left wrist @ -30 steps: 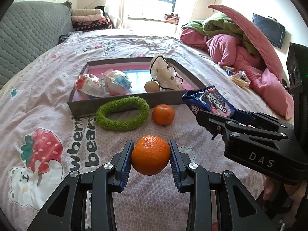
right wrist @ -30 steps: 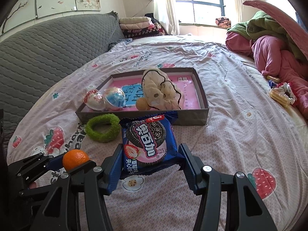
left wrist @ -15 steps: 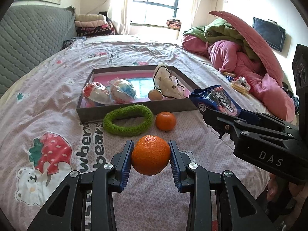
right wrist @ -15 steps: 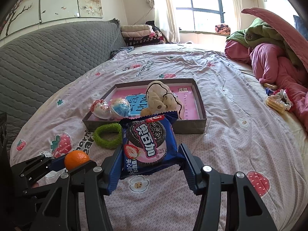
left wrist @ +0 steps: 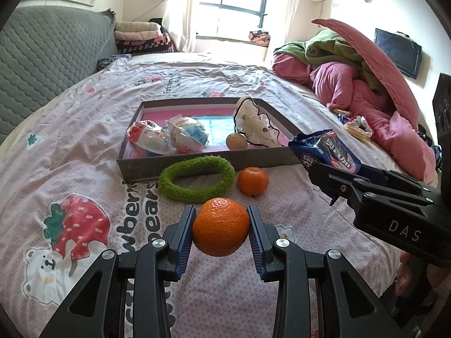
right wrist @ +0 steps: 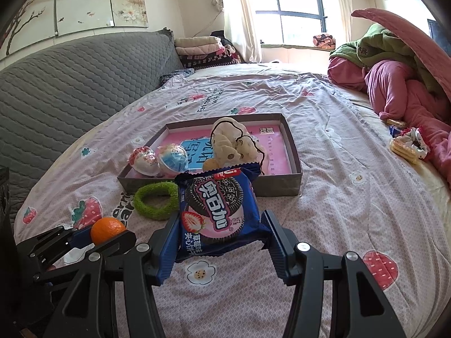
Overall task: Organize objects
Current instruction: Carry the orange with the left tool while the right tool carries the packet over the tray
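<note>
Orange [left wrist: 220, 226] sits clamped in the left gripper [left wrist: 220, 229], above the bedspread, short of the tray [left wrist: 197, 166]. Cookie pack [right wrist: 218, 211] is pinched w/ the right gripper [right wrist: 220, 235], prob. both tray-bound. Second orange [left wrist: 252, 180] & green ring [left wrist: 196, 178] lie just outside it.

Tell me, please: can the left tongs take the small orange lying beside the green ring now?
Probably not: the left tongs are already shut on an orange, so the small orange cannot fit between them.

Orange [left wrist: 220, 231] and blue cookie packet [right wrist: 218, 211] — both gripped.
</note>
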`<state>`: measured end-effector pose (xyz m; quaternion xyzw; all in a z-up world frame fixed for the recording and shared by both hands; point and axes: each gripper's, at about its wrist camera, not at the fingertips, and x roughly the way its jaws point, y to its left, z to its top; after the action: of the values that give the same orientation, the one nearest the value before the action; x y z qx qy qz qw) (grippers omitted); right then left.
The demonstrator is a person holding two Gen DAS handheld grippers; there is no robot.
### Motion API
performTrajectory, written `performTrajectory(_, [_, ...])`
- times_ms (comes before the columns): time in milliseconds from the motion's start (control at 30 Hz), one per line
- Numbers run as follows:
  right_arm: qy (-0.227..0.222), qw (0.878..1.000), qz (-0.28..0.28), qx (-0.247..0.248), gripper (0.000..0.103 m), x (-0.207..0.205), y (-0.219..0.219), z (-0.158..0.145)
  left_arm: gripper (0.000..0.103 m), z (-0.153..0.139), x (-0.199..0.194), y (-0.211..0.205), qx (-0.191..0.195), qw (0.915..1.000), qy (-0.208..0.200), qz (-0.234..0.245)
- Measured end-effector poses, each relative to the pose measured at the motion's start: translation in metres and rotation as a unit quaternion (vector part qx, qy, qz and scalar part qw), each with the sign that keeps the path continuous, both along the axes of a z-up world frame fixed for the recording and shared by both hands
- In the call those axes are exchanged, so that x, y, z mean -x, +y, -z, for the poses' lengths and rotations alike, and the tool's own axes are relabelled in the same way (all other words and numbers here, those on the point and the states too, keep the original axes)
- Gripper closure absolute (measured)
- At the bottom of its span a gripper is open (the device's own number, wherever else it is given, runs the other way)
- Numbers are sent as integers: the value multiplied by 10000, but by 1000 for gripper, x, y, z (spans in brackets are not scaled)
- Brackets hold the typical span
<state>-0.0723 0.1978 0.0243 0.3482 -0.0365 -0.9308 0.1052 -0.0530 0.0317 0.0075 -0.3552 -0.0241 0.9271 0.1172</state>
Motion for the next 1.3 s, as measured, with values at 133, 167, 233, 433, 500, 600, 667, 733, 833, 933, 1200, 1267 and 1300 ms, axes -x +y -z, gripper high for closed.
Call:
performTrajectory(133, [-42, 10000, -1, 2, 47, 3, 0, 2, 66, 0, 4, -3, -16, 10000, -11, -41])
performTrajectory(167, [-55, 10000, 5, 10, 47, 4, 0, 3, 66, 0, 5, -3, -32, 10000, -20, -48])
performTrajectory(233, [-79, 10000, 5, 20, 47, 5, 1, 4, 66, 0, 6, -5, -47, 10000, -29, -70])
performTrajectory(433, [-131, 9999, 23, 56, 47, 11, 2, 5, 66, -1, 11, -3, -42, 9999, -80, -55])
performTrajectory(500, [-144, 9999, 22, 56, 47, 13, 2, 4, 66, -2, 14, -2, -18, 10000, -80, -54])
performTrajectory(600, [-156, 9999, 29, 70, 47, 16, 2, 3, 66, -5, 17, -2, -41, 9999, -93, -54])
performTrajectory(667, [-170, 9998, 33, 84, 47, 19, 3, 2, 66, -6, 21, -2, -39, 9999, -107, -71])
performTrajectory(733, [-179, 9998, 54, 87, 47, 23, 4, 1, 66, -7, 26, -2, -50, 9999, -135, -85])
performTrajectory(833, [-211, 9997, 65, 111, 47, 29, 4, -1, 66, -8, 31, -3, -59, 9998, -165, -89])
performTrajectory(933, [-211, 9997, 56, 126, 47, 35, 3, -3, 66, -11, 38, -3, -52, 9998, -173, -122])
performTrajectory(1200, [-193, 9997, 50, 170, 47, 50, 6, -12, 66, -22, 56, 1, -52, 9998, -162, -117])
performTrajectory(1267, [-176, 9997, 56, 166, 47, 53, 7, -15, 66, -26, 62, 3, -27, 9998, -149, -94])
performTrajectory(1300, [-161, 9997, 70, 168, 47, 55, 8, -17, 66, -27, 63, 4, -22, 9999, -138, -84])
